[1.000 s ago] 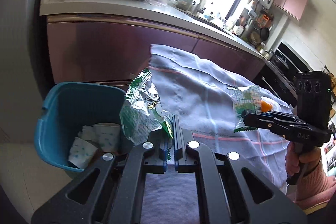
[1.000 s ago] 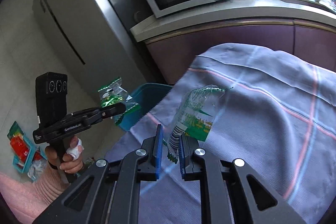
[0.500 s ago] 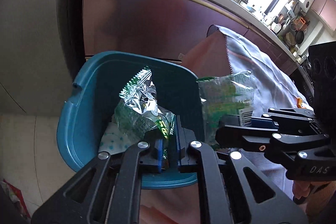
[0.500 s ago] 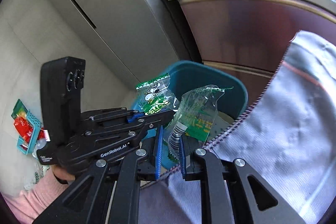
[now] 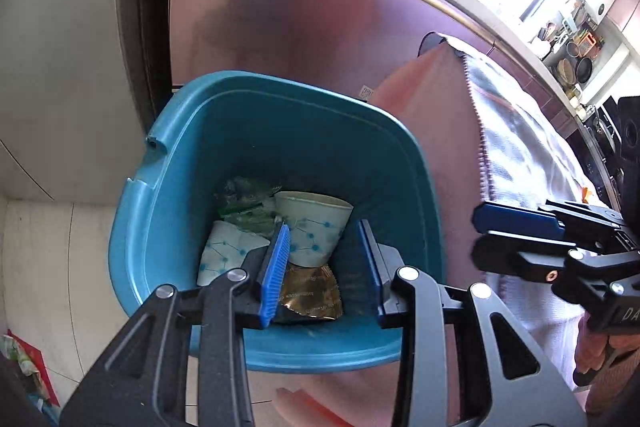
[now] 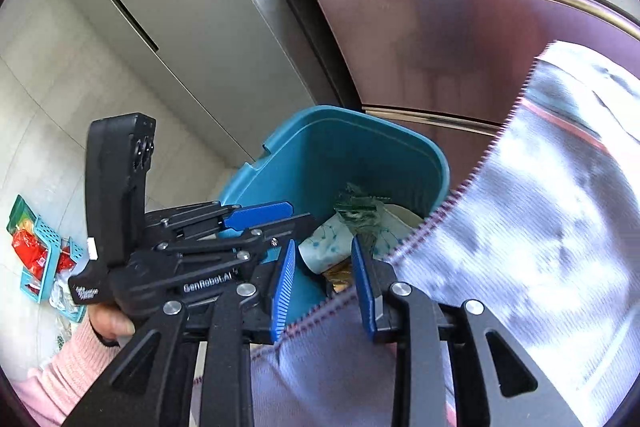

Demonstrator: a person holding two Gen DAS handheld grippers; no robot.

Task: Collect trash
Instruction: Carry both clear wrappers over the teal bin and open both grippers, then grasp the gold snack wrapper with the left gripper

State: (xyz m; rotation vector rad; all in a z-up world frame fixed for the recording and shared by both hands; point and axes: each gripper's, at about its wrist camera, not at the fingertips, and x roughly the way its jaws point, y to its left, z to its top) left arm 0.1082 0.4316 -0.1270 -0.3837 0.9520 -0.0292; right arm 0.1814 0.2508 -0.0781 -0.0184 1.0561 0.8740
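A teal trash bin (image 5: 192, 147) stands on the floor by the table corner. In it lie paper cups (image 5: 312, 227), a crumpled green wrapper (image 5: 244, 203) and a gold wrapper (image 5: 312, 291). My left gripper (image 5: 322, 227) hangs over the bin's mouth, its jaws opening with nothing between them. My right gripper (image 6: 323, 243) points into the bin (image 6: 320, 155) from over the cloth's edge, its jaws also opening and empty. A green wrapper (image 6: 360, 211) rests on the cups just past its tips. Each gripper shows in the other's view: the right gripper (image 5: 478, 237), the left gripper (image 6: 302, 213).
A grey-blue tablecloth (image 6: 540, 207) with red stripes hangs beside the bin. Behind the bin are a maroon cabinet front (image 5: 300, 7) and a grey fridge (image 6: 180, 7). A small teal basket (image 6: 40, 247) with red packets sits on the floor at the left.
Both grippers swung from over the table to over the bin and sank. Their jaws parted, and the two green wrappers left them and now lie in the bin.
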